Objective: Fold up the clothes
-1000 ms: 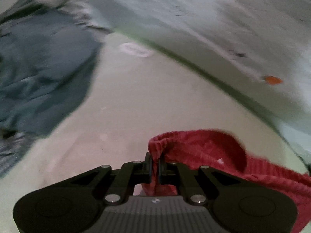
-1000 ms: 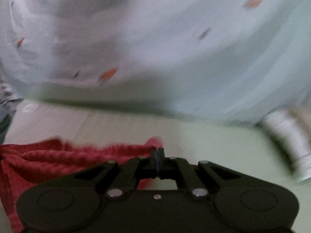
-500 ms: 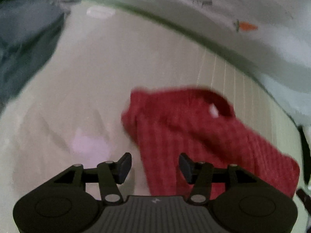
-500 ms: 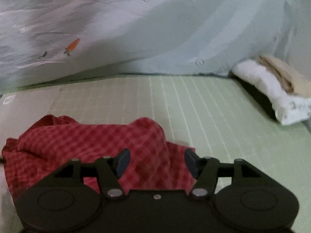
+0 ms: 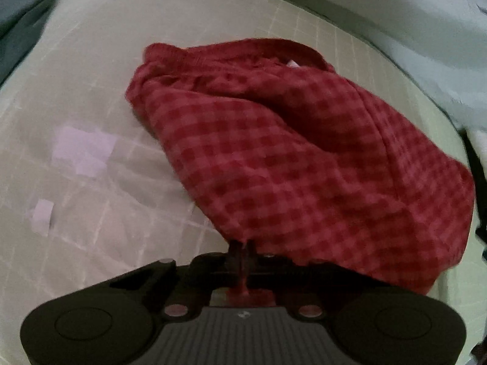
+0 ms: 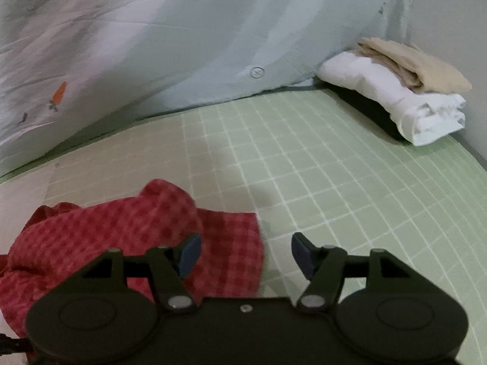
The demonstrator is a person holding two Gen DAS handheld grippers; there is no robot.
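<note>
Red checked shorts, elastic waistband at the far edge, lie crumpled on the green grid mat over the table, not flat yet. In the right wrist view the same shorts sit at lower left, one corner reaching toward the right claw.

Left claw: jaws fully closed, pinching the near edge of the shorts; red cloth shows between the fingers and behind them. Right claw: jaws wide and opening a little more, nothing gripped; the shorts' corner lies just by the left finger, bare mat under the rest of the gap.

Further out: pale sheet with a small carrot print as backdrop, and a folded stack of white and beige clothes on a dark base at the far right corner, well apart from the shorts. A grey garment at the left wrist view's top left edge.

Risks, my read:
- left claw's pinch looks thin, only the edge, so it could slip on a pull
- if only one side is held, a pull would drag and bunch the cloth instead of spreading it
- right claw may close on mat or on a double layer, giving a crooked fold
- wrinkles left in would get folded in
</note>
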